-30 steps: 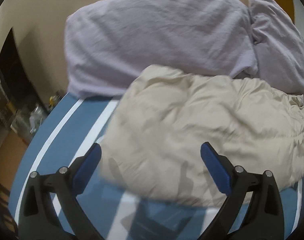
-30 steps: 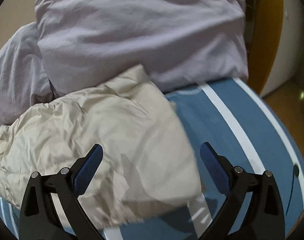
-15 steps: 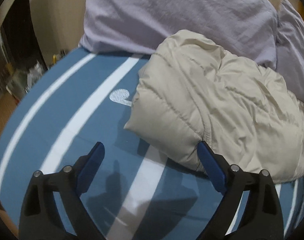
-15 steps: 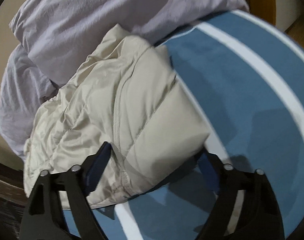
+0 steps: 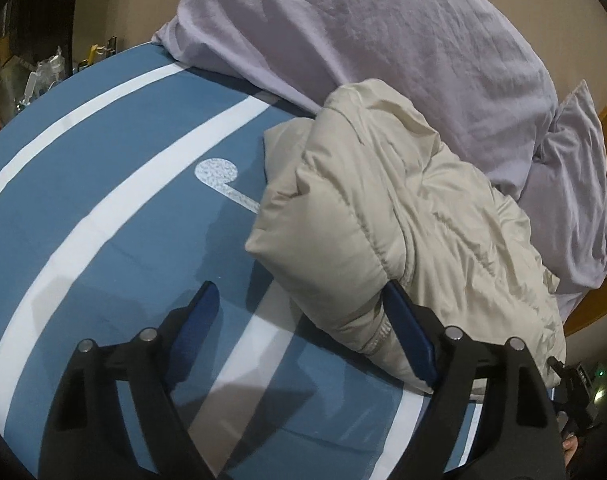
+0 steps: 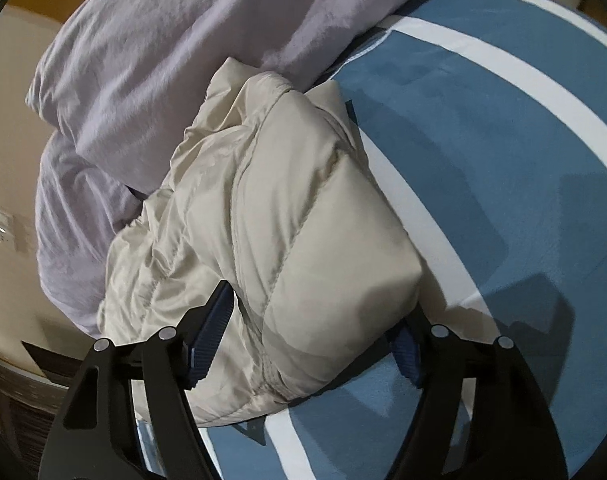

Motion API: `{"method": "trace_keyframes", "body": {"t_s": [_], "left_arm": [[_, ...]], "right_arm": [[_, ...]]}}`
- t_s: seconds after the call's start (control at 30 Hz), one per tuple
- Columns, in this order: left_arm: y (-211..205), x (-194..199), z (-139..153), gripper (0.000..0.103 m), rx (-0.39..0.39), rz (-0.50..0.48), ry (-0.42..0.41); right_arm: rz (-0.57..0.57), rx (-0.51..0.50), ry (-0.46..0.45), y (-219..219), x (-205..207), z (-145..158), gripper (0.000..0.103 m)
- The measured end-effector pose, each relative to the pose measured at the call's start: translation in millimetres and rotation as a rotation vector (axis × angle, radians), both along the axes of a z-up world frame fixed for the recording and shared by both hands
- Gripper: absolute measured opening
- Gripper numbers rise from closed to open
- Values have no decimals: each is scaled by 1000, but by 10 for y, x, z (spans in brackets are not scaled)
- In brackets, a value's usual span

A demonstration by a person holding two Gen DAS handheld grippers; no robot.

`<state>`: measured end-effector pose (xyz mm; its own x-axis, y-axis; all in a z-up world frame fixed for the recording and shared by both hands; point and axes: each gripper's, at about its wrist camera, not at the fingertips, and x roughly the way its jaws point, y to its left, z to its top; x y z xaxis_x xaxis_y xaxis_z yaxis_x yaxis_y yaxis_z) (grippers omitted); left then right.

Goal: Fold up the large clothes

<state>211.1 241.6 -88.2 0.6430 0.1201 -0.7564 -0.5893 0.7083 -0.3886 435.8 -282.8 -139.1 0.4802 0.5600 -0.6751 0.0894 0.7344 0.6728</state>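
I am holding my left gripper (image 5: 299, 332) low over the blue bedsheet (image 5: 115, 184), its jaws spread wide and closed on nothing. Its right finger (image 5: 409, 336) is lying against the near end of the cream puffer jacket (image 5: 383, 216), while the left finger is hovering over bare sheet, beside a broad white stripe (image 5: 115, 208).

The jacket is sitting bundled in a thick fold on the sheet, its far side pressing up against the lilac pillows (image 5: 383, 40) behind it. A pale note-shaped print (image 5: 217, 174) is showing on the sheet just beside the jacket's edge.

I am keeping my right gripper (image 6: 311, 332) spread wide as well, straddling the jacket's (image 6: 303, 220) rounded folded end. The padded bulk is filling the space between the fingers, and it is partly hiding the right one, so I cannot tell whether that pad is actually touching the fabric. The lilac pillows (image 6: 163, 60) are lying beyond the jacket.
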Motion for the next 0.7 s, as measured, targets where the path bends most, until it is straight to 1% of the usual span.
{"method": "trace_keyframes", "body": {"t_s": [0.07,0.3,0.43,0.57,0.7], "left_arm": [[16,18,26,83,6,1,-1],[-28,123,94,83,63,6,25],[-13,133,99,83,58,11,29],[-1,112,154,84,62,13,9],[31,107,214,85,33,15,-30]], "right_arm": [[3,-4,4,8,-2,11,74],[15,-38,6,43,-30,30,74],[18,-44,8,46,-24,46,74],[19,-36,10,46,-19,50,74],[23,-18,12,58,-9,42,80]]}}
